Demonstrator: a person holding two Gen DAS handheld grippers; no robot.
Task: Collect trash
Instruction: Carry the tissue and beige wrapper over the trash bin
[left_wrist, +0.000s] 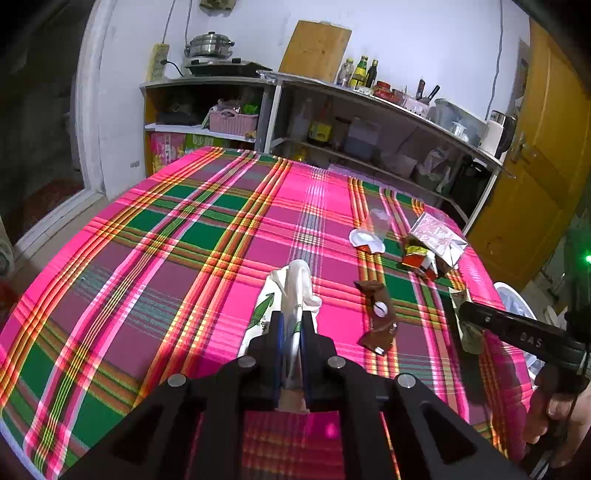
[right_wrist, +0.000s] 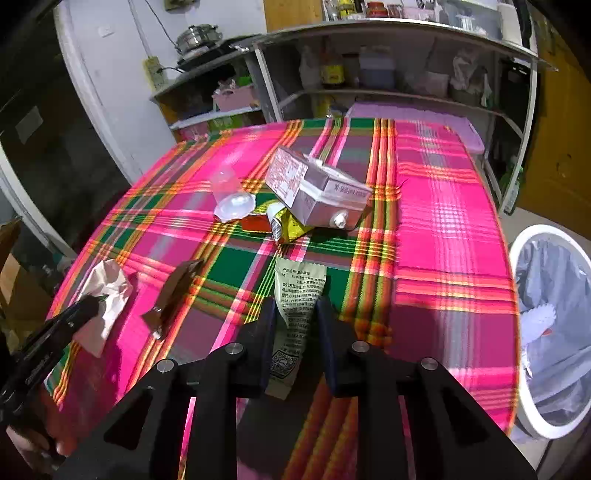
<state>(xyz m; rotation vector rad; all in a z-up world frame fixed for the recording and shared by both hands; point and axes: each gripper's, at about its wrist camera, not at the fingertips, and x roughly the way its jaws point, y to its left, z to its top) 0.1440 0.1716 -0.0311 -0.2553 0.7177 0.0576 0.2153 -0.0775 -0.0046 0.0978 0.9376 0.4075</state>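
The left claw is closed on a crumpled white paper bag with green print, and the bag sticks out past the tips of the 2 fingers, above the bench with its pink and green plaid cloth. The right claw is closed on a pale green printed wrapper; the wrapper passes between both fingers and its far end lies on the cloth.

Between the 2 claws lies a brown wrapper, flat on the cloth and apart from both. Farther away, toward the right side of the bench, there is a small group of trash: a clear plastic cup lying on its side, a grey and pink carton, and red and yellow foil wrappers that are partly under the carton.

Beside the right edge of the bench stands a white bin with a grey bag inside. At the far side are shelves with bottles and kitchen things.
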